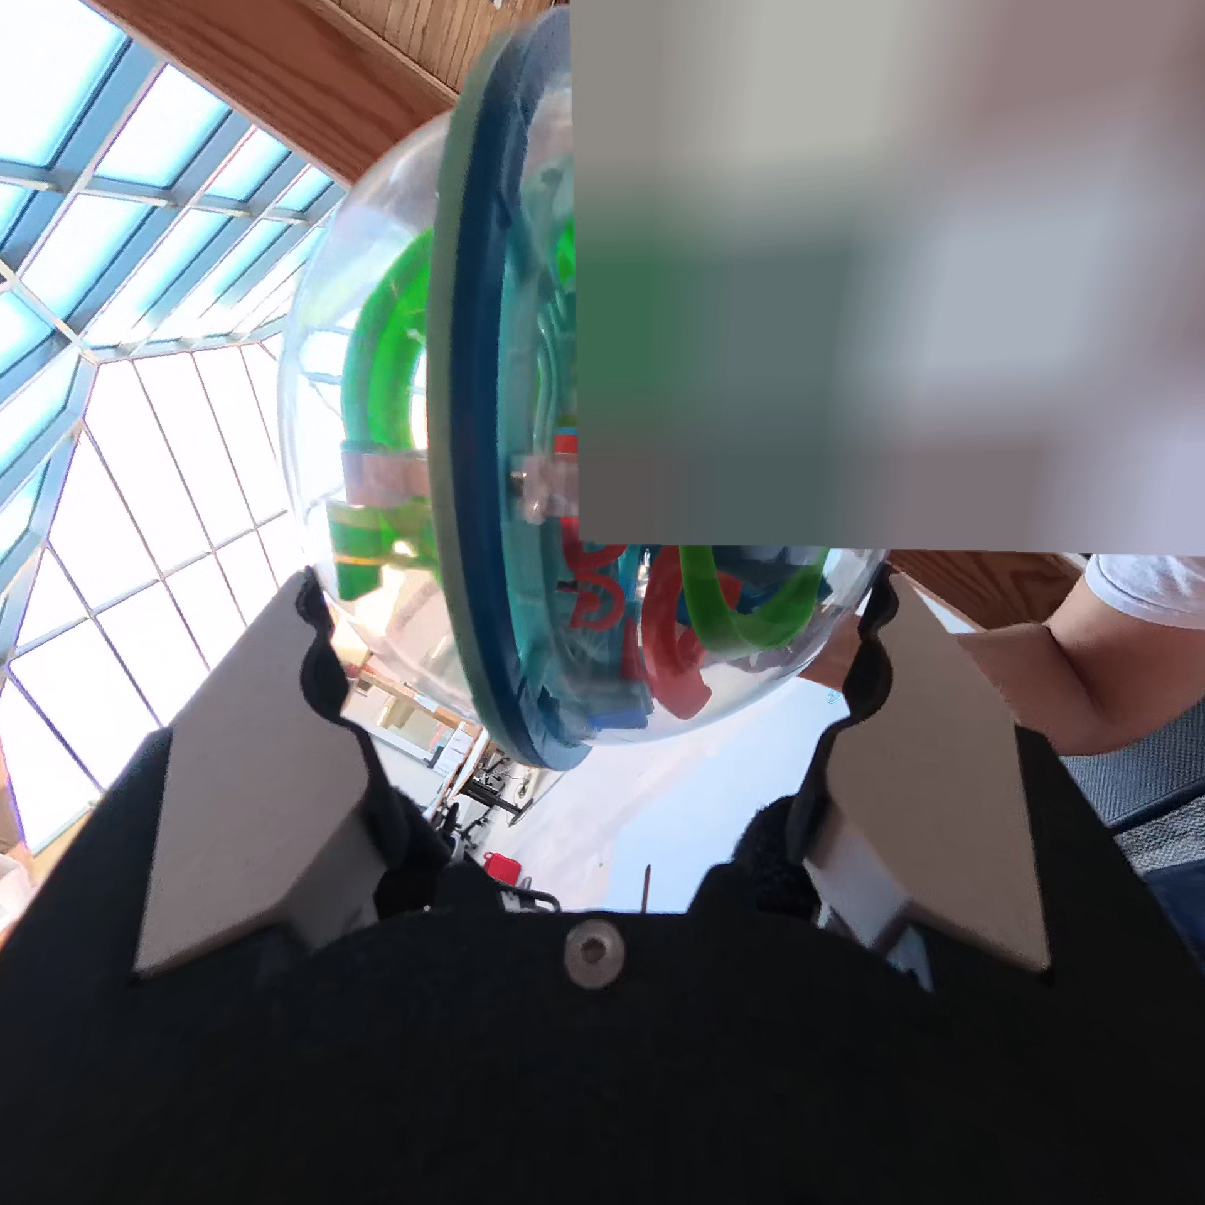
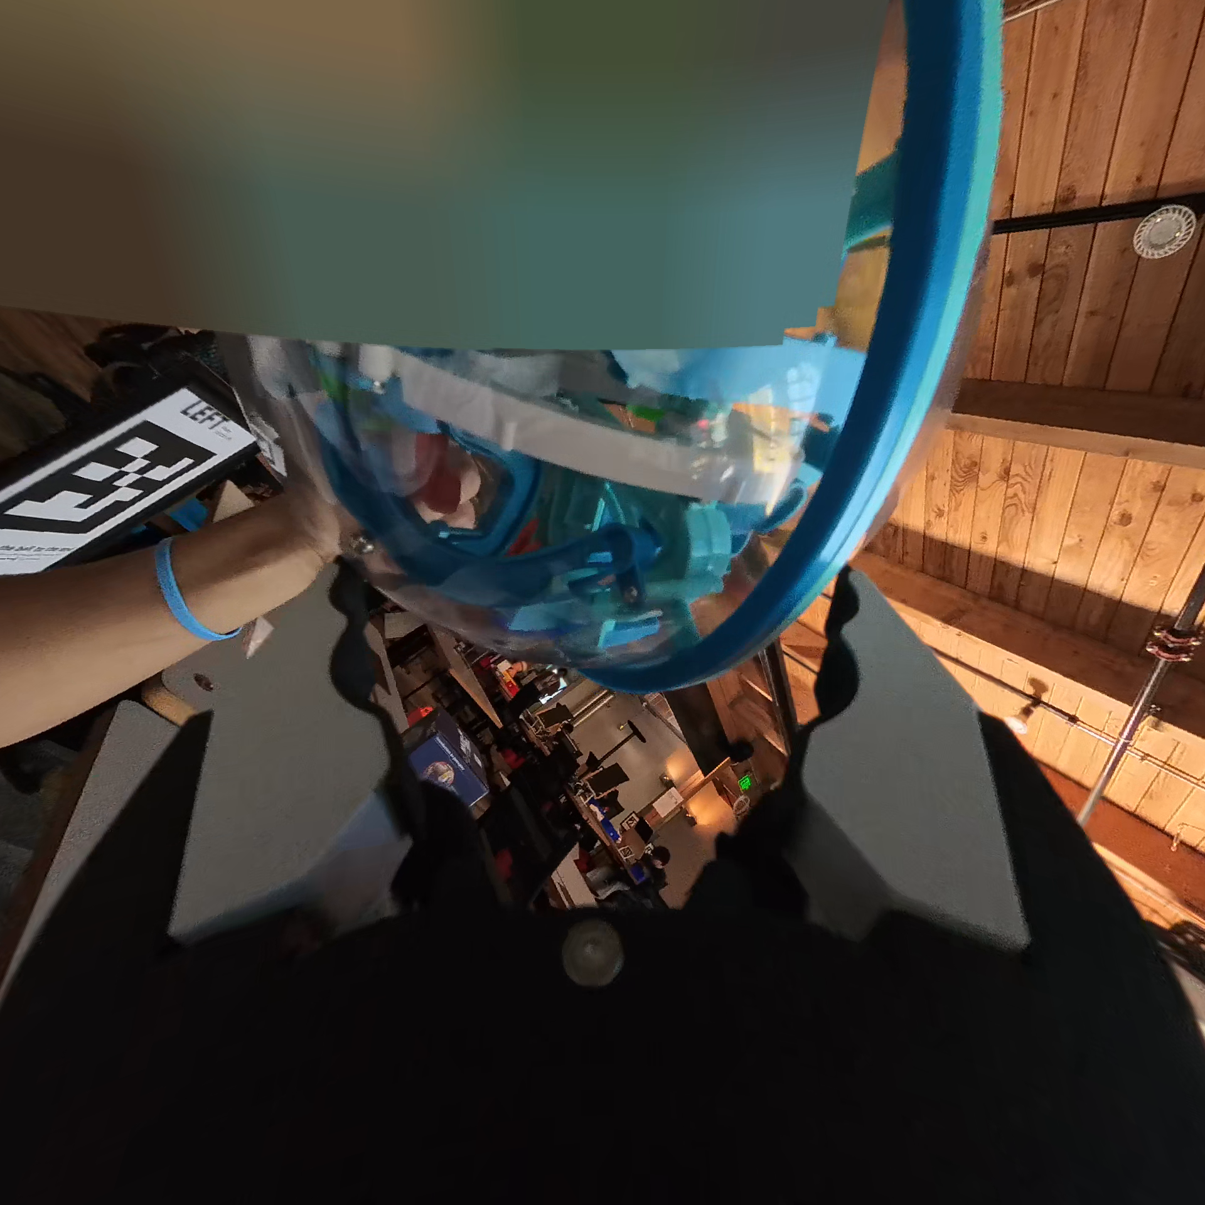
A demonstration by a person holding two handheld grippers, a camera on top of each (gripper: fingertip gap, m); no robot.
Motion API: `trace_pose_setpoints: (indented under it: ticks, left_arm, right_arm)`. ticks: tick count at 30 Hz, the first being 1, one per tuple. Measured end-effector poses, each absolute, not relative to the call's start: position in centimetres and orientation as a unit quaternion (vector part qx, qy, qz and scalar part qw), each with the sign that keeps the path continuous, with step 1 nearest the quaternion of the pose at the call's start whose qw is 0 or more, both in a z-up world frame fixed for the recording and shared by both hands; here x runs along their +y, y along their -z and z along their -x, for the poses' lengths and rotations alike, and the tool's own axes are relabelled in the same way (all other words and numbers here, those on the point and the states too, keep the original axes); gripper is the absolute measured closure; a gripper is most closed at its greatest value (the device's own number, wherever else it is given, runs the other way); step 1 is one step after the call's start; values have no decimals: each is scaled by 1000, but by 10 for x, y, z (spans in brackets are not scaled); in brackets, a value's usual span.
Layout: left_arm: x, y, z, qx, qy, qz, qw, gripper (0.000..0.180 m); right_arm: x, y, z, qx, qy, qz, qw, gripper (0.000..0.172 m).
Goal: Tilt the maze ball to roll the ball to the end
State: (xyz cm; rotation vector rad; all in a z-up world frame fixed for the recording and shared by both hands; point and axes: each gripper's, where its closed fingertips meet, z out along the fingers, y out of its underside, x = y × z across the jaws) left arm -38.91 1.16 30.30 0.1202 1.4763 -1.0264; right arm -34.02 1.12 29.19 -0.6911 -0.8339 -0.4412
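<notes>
Grippers both spread wide, each pinching maze ball: left gripper point(image 1: 590, 609) clamping clear shell point(image 1: 391, 626), right gripper point(image 2: 596, 603) pressing near blue rim point(image 2: 867, 554). Maze ball point(image 1: 482, 456) hanging up in air between them. Little ball itself, can't spot it. Risky bit imo: smooth round shell slipping off tips while tilting, or tipping too hard and ball jumping off track

The maze ball point(image 1: 404, 417) fills the span between the left gripper point(image 1: 593, 609) fingers, both tips touching its clear shell, so nothing can pass there. Below the maze ball, toward the gripper body, an open pocket remains. A person's forearm point(image 1: 1076, 684) blocks the side right of the ball. In the right wrist view, the right gripper point(image 2: 593, 606) likewise brackets the ball's underside; a wrist with a blue band point(image 2: 189, 606) crowds its left, while wooden ceiling boards point(image 2: 1076, 456) lie beyond its right.
</notes>
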Motion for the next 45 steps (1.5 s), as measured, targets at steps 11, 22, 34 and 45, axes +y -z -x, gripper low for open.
trace_pose_setpoints:
  ticks: [11,22,34,45]
  left_arm:
    - [2,-301,393,641,401,-79,650,27]
    - [10,-314,346,695,303,20,652,27]
    - [61,-319,292,686,433,254,526,28]
    - [38,-300,301,716,344,123,595,29]
  right_arm:
    - [-1,-293,344,-415,264,302,816,36]
    - [38,-289,293,-360,155,366,844,37]
    - [80,-266,262,-246,-91,534,804,37]
    - [83,-247,264,-283,-15,481,830,37]
